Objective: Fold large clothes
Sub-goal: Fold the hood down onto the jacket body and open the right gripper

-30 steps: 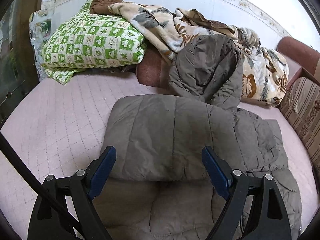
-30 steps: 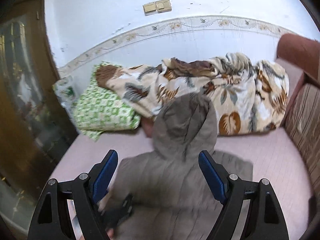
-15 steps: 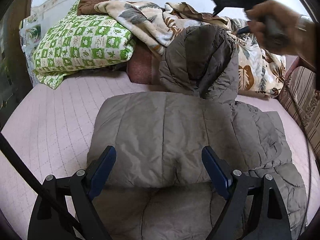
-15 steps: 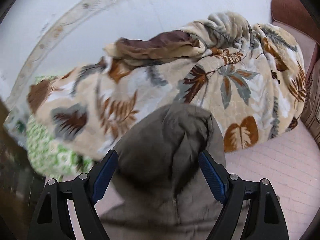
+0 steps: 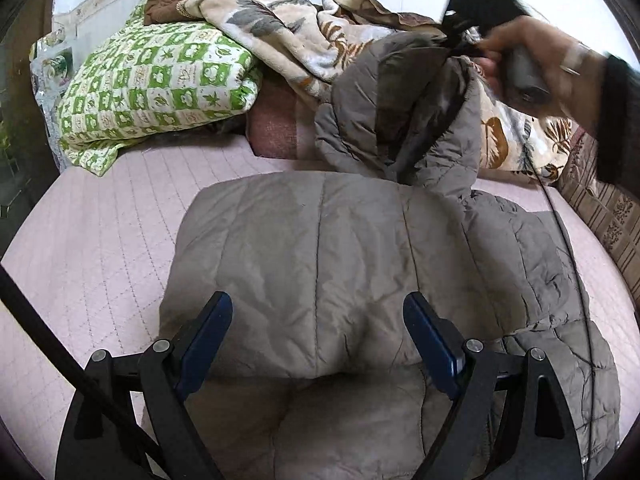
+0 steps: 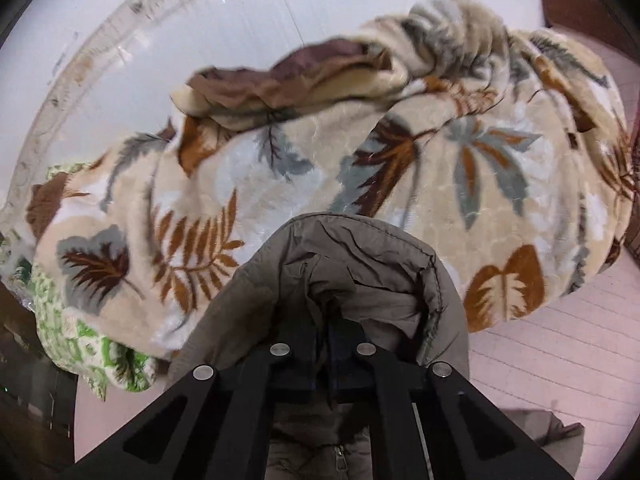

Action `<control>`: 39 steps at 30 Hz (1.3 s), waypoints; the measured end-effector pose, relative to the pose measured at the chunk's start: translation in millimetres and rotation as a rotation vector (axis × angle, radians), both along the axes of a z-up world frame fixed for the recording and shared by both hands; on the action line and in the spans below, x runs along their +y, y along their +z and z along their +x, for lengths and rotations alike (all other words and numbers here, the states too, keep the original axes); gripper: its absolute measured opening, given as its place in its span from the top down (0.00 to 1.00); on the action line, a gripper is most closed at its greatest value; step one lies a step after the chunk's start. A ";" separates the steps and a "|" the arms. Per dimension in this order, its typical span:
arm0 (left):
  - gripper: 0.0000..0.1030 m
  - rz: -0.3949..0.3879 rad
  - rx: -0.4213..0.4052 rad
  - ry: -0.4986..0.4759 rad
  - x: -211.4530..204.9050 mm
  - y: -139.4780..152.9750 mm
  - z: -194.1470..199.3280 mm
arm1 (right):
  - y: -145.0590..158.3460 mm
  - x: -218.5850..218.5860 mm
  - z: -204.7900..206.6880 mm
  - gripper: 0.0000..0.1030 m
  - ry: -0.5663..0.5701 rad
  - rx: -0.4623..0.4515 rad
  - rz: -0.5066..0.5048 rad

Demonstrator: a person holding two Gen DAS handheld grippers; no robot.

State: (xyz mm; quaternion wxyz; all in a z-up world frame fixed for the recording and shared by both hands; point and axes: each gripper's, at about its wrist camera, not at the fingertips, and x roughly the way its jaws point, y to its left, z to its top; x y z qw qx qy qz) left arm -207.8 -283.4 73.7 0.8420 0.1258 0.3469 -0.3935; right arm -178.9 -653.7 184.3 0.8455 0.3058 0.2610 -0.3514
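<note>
Jacket (image 5: 320,248), big, padded and grey-brown, lies spread on the pink quilted bed cover (image 5: 100,240) with its body already doubled over itself, and the action has gone to the far end! A second ago the right gripper (image 6: 328,354) hung wide open over the garment, well short of the hood (image 6: 352,264); now it has swept across and its jaws have snapped together on the fabric inside the hood's rim. From the left wrist view the person's hand (image 5: 532,60) is up at the top right, blurred, the tool's nose buried in the hood where it leans on the bedding pile. The left gripper (image 5: 318,326) has hardly budged: fingers spread wide, nothing between them, hovering just over the near fold of the jacket.

What does that mean? The body fold looks done and the hood is the loose piece left sticking out. With it pinched, the likely next play is to draw it back over the folded body, the left perhaps steadying the stack. Puffy fabric like this may spring back.

Around it: a leaf-print fleece blanket (image 6: 360,160) heaped right behind the hood, a green-and-white patterned quilt (image 5: 156,88) to the left, a reddish bolster (image 5: 276,128) between them, a pale wall (image 6: 200,20) with a decorative border strip, and a striped cushion (image 5: 600,216) at the right edge.
</note>
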 end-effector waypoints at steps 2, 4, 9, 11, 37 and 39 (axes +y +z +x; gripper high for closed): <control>0.16 -0.006 -0.005 0.007 2.7 2.4 0.2 | 10.3 12.3 -18.2 0.95 0.009 -0.022 -0.020; 0.16 -0.008 -0.020 0.015 4.9 5.4 1.2 | 23.5 28.4 -42.2 0.95 0.023 -0.065 -0.022; 0.16 -0.017 -0.041 0.053 14.9 11.6 7.6 | 49.6 83.9 -88.0 0.95 0.086 -0.126 -0.054; 0.16 -0.028 -0.031 0.072 20.7 13.8 14.4 | 55.4 116.2 -104.9 0.95 0.126 -0.130 -0.083; 0.16 -0.069 0.022 0.125 34.3 16.2 31.4 | -95.3 234.4 -177.6 0.95 0.222 0.012 0.014; 0.16 -0.057 0.019 0.120 32.4 15.0 30.7 | -71.8 216.7 -170.3 0.95 0.188 0.014 -0.055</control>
